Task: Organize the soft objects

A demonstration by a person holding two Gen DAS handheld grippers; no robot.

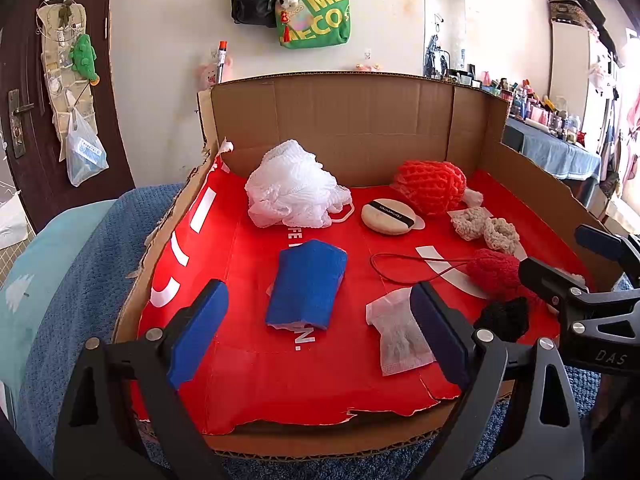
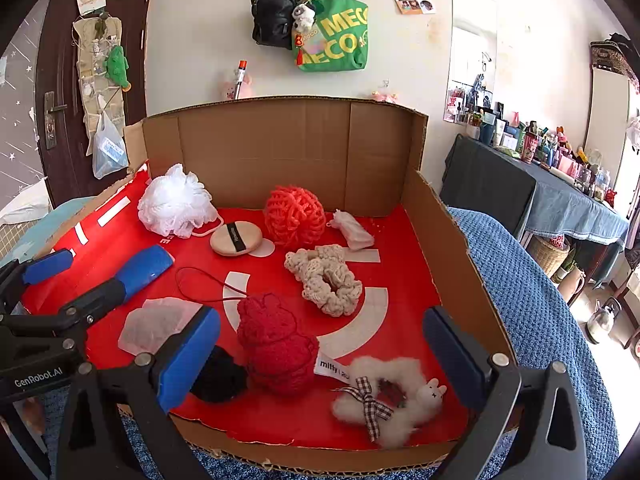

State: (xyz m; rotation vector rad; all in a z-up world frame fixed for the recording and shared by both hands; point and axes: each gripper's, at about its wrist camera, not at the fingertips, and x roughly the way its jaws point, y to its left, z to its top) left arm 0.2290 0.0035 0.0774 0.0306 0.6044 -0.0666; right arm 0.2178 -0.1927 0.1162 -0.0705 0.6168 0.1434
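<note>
A low cardboard box (image 1: 352, 120) with a red liner holds soft items. A blue sponge (image 1: 306, 284) lies just past my left gripper (image 1: 320, 336), which is open and empty. Behind it sit a white mesh pouf (image 1: 292, 188), a round powder puff (image 1: 388, 216) and an orange knitted ball (image 1: 430, 186). My right gripper (image 2: 320, 356) is open, with a red crocheted pouch (image 2: 276, 348) lying between its fingers, untouched. A black scrunchie (image 2: 220, 376), a fluffy white scrunchie with a checked bow (image 2: 384, 400), a beige crochet scrunchie (image 2: 324, 276) and a white sachet (image 2: 160, 324) lie nearby.
The box rests on a blue knitted blanket (image 2: 520, 280). Its back and right walls stand tall; the left and front edges are low. A table crowded with bottles (image 2: 560, 184) stands to the right, a dark door (image 1: 24, 120) to the left, and bags (image 2: 332, 32) hang on the wall.
</note>
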